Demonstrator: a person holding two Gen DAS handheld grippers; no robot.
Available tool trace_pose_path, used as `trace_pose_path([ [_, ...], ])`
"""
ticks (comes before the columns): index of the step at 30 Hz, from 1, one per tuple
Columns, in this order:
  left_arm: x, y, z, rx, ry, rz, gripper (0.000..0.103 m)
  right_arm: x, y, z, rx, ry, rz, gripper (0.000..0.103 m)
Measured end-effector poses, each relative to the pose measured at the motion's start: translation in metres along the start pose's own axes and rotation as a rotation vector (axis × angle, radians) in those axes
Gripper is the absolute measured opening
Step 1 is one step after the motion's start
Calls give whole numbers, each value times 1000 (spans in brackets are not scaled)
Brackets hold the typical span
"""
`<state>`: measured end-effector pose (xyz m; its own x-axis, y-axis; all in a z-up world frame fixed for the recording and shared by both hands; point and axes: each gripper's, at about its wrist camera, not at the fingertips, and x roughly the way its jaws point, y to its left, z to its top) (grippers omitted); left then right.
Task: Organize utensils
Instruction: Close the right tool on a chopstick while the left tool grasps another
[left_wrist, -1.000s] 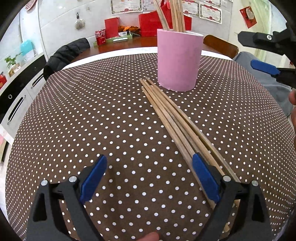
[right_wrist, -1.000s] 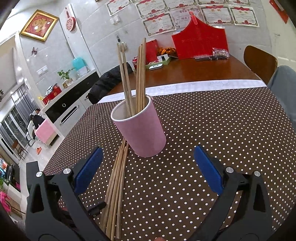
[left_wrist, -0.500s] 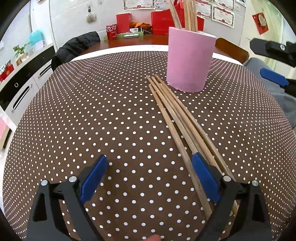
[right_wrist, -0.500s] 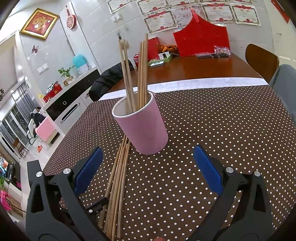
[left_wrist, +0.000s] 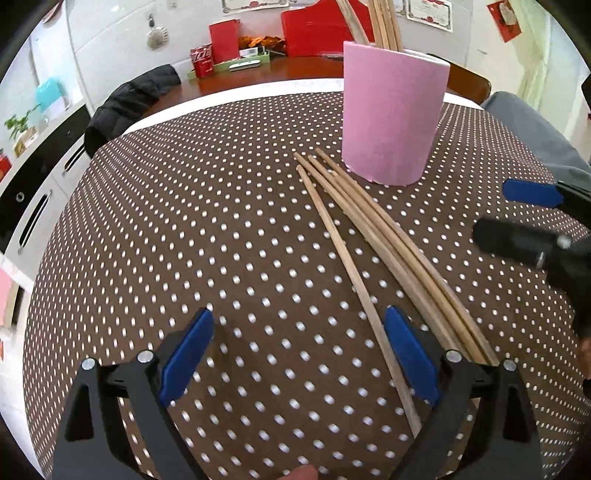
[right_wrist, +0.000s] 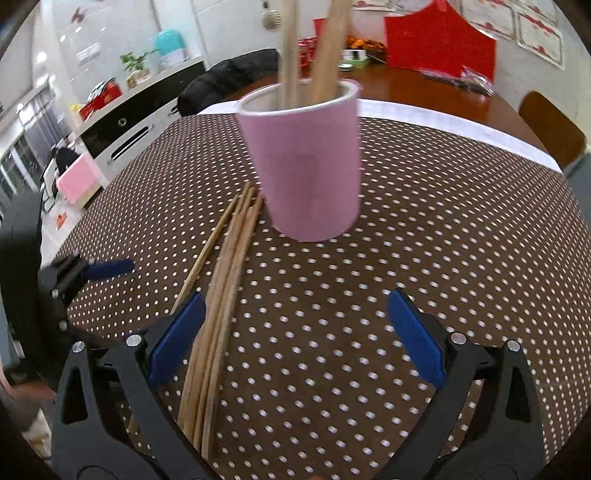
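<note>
Both grippers gape wide, gripping nothing. Left gripper (left_wrist: 299, 354): one loose chopstick (left_wrist: 347, 266) runs between its jaws. Right gripper (right_wrist: 295, 332): the chopstick bundle (right_wrist: 225, 273) passes beside its left pad; pink cup (right_wrist: 310, 166) stands ahead.

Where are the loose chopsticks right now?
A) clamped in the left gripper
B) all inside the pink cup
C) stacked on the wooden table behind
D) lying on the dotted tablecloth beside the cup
D: the loose chopsticks lie flat on the dotted tablecloth, far tips by the base of the pink cup; the left gripper and the right gripper are open and empty.
</note>
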<state>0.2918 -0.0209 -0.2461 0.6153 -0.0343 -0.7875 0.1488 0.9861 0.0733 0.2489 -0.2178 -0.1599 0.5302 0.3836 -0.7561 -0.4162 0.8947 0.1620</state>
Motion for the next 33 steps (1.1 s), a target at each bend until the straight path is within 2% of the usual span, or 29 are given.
trace_pose_path([
  [6, 4, 8, -3, 7, -33, -44, 93, 21, 17, -4, -61, 46, -44, 82],
  [12, 3, 17, -6, -11, -35, -39, 93, 30, 33, -8, -135, 50, -123, 79],
  [14, 3, 19, -7, -18, -35, -35, 93, 33, 37, -10, -143, 56, -129, 67],
  [20, 5, 21, -3, -18, -31, -25, 93, 45, 38, 0, -104, 41, -141, 65],
  [23, 8, 21, 7, 1, -14, 9, 93, 50, 40, 8, -111, 39, -137, 55],
  [25, 12, 18, 15, 24, -4, 31, 93, 52, 45, 10, -122, 41, -130, 44],
  [28, 20, 17, 30, 29, 25, 24, 91, 57, 46, 17, -113, 40, -131, 35],
  [29, 22, 18, 33, 30, 31, 15, 89, 58, 45, 18, -112, 40, -130, 34],
  [30, 24, 19, 37, 23, 38, -17, 81, 60, 45, 20, -118, 41, -128, 34],
  [32, 26, 22, 43, 10, 47, -55, 63, 60, 47, 21, -141, 44, -127, 25],
  [33, 25, 21, 46, 24, 39, -62, 42, 60, 50, 21, -150, 48, -120, 15],
])
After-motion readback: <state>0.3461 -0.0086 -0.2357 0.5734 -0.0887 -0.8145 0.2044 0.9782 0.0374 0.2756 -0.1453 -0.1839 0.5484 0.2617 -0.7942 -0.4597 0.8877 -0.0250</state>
